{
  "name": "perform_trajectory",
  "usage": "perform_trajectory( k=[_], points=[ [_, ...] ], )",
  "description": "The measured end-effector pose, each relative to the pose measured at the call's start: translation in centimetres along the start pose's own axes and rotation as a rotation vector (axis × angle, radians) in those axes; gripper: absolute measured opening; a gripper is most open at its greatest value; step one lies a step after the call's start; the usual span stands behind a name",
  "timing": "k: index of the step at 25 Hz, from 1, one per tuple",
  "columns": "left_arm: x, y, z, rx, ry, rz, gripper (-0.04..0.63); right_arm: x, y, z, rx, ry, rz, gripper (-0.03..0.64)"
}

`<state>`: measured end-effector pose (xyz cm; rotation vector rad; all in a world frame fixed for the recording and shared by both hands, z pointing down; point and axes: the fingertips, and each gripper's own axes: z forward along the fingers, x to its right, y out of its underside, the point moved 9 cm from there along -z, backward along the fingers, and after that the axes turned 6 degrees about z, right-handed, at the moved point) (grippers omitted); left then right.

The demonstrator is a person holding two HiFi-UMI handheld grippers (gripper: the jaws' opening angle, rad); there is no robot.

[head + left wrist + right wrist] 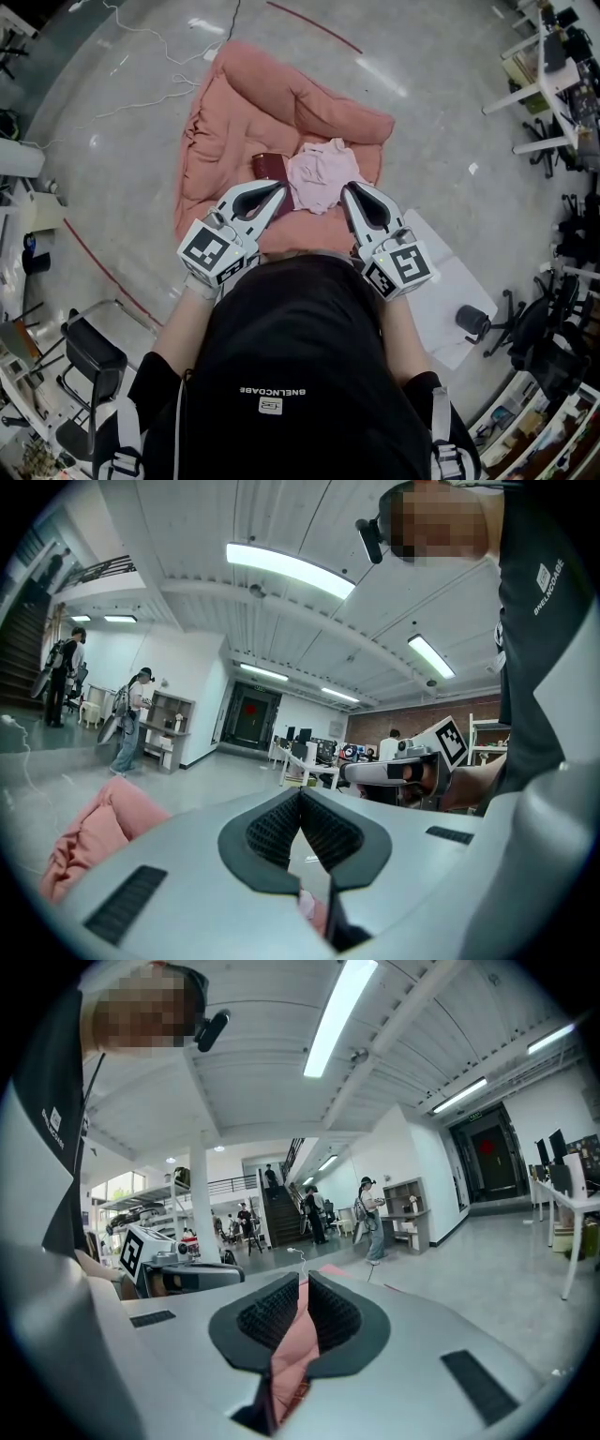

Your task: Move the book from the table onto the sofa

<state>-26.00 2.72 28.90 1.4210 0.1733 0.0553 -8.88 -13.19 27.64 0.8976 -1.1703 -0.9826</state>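
Book's down! The dark red book [269, 167] is lying flat on the pink sofa [234, 103], just ahead of the left claw [278, 190] and partly tucked beneath its tip. A pink cloth [322, 176] touches the book on the side facing the right claw [350, 188].

Left claw: clenched, pads meeting at the tip, nothing in them. Right claw: closed down to a thin slit and, as far as I can see, pinching nothing. The pink showing through that slit looks like the sofa or cloth below.

So by my reading the placing is done and what remains is a clean exit. To do it well, draw both claws straight back along their own line, level, jaws kept closed. The right claw sits right at the cloth's edge, so it shouldn't sweep sideways and drag the fabric. The left claw should lift clear before pulling away, since its tip is over the book and could nudge it.

Orientation: the cover faces up. The long axis seems to run along the left claw's own line, from beneath its tip out ahead toward the sofa's back. The near end is hidden under that claw, so that's a best guess.
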Motion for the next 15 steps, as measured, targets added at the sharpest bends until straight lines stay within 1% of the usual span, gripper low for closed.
perform_trajectory(
  k=[15],
  points=[
    [0.14, 0.58, 0.37, -0.002, -0.022, -0.015, 0.014, 0.87, 0.33, 0.03, -0.017, -0.006, 0.003, 0.052]
  ],
)
